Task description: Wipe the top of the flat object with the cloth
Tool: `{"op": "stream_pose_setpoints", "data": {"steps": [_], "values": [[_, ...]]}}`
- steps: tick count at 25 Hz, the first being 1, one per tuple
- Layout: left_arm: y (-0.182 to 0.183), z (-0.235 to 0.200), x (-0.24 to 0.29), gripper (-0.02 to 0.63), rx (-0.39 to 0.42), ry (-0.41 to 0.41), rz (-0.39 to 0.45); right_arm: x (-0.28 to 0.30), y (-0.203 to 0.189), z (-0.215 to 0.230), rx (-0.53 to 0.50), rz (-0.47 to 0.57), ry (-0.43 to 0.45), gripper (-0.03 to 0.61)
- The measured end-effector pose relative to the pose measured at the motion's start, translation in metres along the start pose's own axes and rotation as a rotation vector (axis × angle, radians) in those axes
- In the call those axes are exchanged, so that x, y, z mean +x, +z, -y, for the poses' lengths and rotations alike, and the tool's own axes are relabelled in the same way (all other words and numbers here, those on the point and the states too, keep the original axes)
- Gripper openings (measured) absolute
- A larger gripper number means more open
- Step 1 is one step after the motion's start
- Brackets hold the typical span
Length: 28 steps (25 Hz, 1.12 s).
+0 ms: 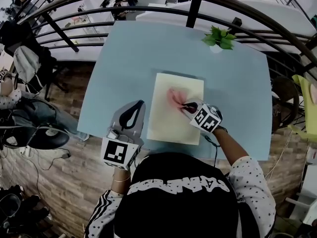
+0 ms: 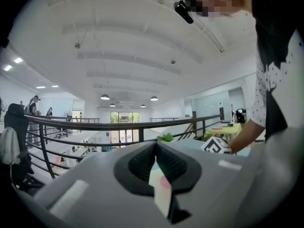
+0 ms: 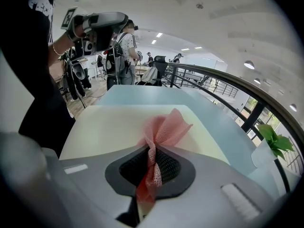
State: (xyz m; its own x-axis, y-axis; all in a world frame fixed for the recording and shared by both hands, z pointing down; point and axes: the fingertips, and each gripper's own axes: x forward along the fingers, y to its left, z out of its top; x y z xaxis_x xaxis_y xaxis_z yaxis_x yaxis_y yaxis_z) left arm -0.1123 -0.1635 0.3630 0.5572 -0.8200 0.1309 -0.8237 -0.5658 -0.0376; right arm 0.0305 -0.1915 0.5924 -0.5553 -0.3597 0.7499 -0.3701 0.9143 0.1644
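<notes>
Cloth: the pink mesh cloth [image 1: 174, 96] lay bunched and twisted on the upper right part of the board, with its loose end fanned out ahead of the tool holding it.
Flat object: the cream flat object [image 1: 168, 120] lay flat near the middle of the pale blue desk [image 1: 124, 58], its long side running away from the person.
Right gripper: the right gripper [image 1: 187, 106] sat low over the board's right side. Its fingers [image 3: 168, 167] were clenched on a twisted rope of the cloth, which ran between them and spread out onto the cream surface.
Left gripper: the left gripper [image 1: 140, 103] was held just beside the board's left edge and pointed outward rather than down. Its fingers [image 2: 140, 163] were pressed together at the tips and grasped nothing. Only a narrow slit behind the tips showed a sliver of cream and pink beyond.
Contact: the fanned end of the cloth appeared to rest on the board, not above it.
Progress: wiping looked to be under way, since the cloth was gripped and already on the surface. No dirt or streak showed, so which areas were already wiped could not be told.
Left to do: probably passes over the lower half and the left side, which lay well apart from the cloth.
Surroundings: a small green plant [image 1: 219, 37] stood at the desk's far right corner, with a dark railing [image 1: 148, 9] beyond.
</notes>
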Motion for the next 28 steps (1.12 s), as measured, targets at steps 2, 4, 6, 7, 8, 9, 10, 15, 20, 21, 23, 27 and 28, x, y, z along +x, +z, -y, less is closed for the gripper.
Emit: {"op": "stream_pose_setpoints", "data": {"steps": [2, 4, 6, 7, 8, 9, 10, 15, 20, 21, 23, 27, 28], "values": [[-0.001, 0.003, 0.003, 0.0, -0.001, -0.012, 0.0, -0.001, 0.0, -0.007, -0.01, -0.001, 0.008, 0.02], [-0.002, 0.005, 0.006, 0.0, 0.007, -0.023, 0.007, -0.003, 0.0, -0.015, -0.017, 0.002, 0.019, 0.02], [-0.002, 0.009, 0.009, 0.0, 0.006, -0.035, 0.005, -0.005, 0.0, -0.022, -0.023, 0.002, 0.032, 0.02], [-0.002, 0.011, 0.01, 0.0, -0.002, -0.042, -0.002, -0.006, 0.0, -0.025, -0.026, 0.002, 0.038, 0.02], [-0.002, 0.012, 0.012, 0.0, -0.006, -0.048, -0.006, -0.007, -0.001, -0.028, -0.027, 0.001, 0.043, 0.021], [-0.002, 0.014, 0.014, 0.0, -0.001, -0.054, -0.001, -0.008, -0.001, -0.031, -0.027, 0.001, 0.048, 0.02], [-0.002, 0.015, 0.015, 0.0, 0.008, -0.06, 0.006, -0.009, -0.002, -0.035, -0.026, 0.001, 0.053, 0.021], [-0.003, 0.023, 0.019, 0.0, -0.002, -0.086, -0.008, -0.013, -0.001, -0.052, -0.024, 0.003, 0.088, 0.02], [-0.003, 0.029, 0.024, 0.0, 0.003, -0.104, -0.005, -0.018, -0.003, -0.072, -0.027, 0.005, 0.137, 0.02], [-0.004, 0.029, 0.024, 0.0, 0.0, -0.106, -0.009, -0.019, -0.004, -0.076, -0.03, 0.005, 0.146, 0.02], [-0.005, 0.03, 0.026, 0.0, 0.01, -0.109, -0.001, -0.02, -0.005, -0.083, -0.035, 0.003, 0.163, 0.021], [-0.005, 0.032, 0.026, 0.0, 0.014, -0.115, -0.001, -0.024, -0.004, -0.098, -0.032, 0.005, 0.199, 0.02], [-0.004, 0.032, 0.025, 0.0, 0.009, -0.115, -0.005, -0.025, -0.003, -0.102, -0.032, 0.006, 0.209, 0.02]]}}
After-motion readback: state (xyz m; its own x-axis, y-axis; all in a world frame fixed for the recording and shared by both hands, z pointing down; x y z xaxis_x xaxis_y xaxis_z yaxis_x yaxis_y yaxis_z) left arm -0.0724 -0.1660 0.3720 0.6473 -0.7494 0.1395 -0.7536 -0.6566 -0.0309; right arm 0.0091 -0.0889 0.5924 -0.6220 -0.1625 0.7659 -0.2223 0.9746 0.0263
